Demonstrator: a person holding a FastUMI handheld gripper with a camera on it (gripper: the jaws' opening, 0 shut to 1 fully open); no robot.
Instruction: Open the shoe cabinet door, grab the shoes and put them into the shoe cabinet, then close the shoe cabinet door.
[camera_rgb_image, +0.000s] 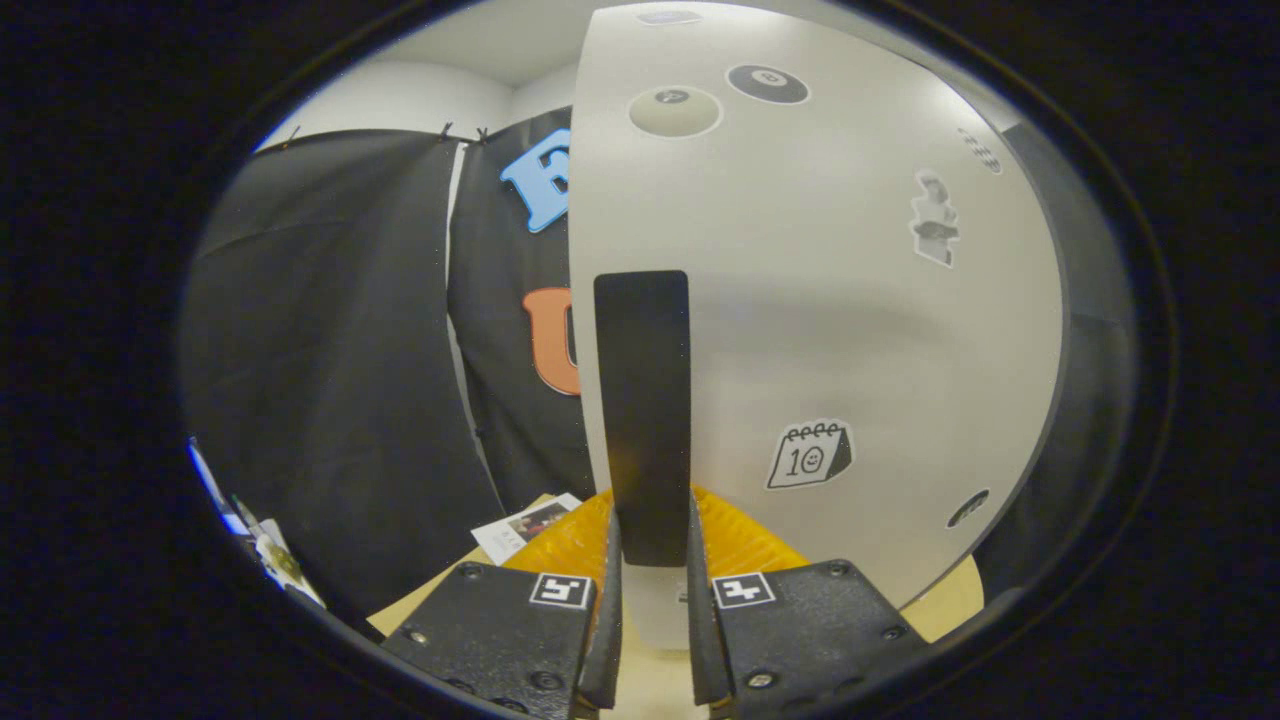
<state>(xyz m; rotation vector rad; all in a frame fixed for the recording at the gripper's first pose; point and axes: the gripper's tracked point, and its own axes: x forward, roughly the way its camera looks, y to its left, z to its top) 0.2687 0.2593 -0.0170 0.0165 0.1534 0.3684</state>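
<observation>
The gripper (650, 560) has both fingers pressed on the tall black vertical handle (642, 400) at the left edge of the pale grey shoe cabinet door (800, 300), which carries several stickers. A small printed card (525, 525) lies on the light wooden tabletop (945, 605) left of the fingers.

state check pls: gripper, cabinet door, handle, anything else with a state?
gripper: shut on the door handle, one finger on each side of its lower end
door handle: upright dark bar, clamped between the fingers
shoe cabinet door: pale panel with stickers; open or closed, cannot tell
</observation>
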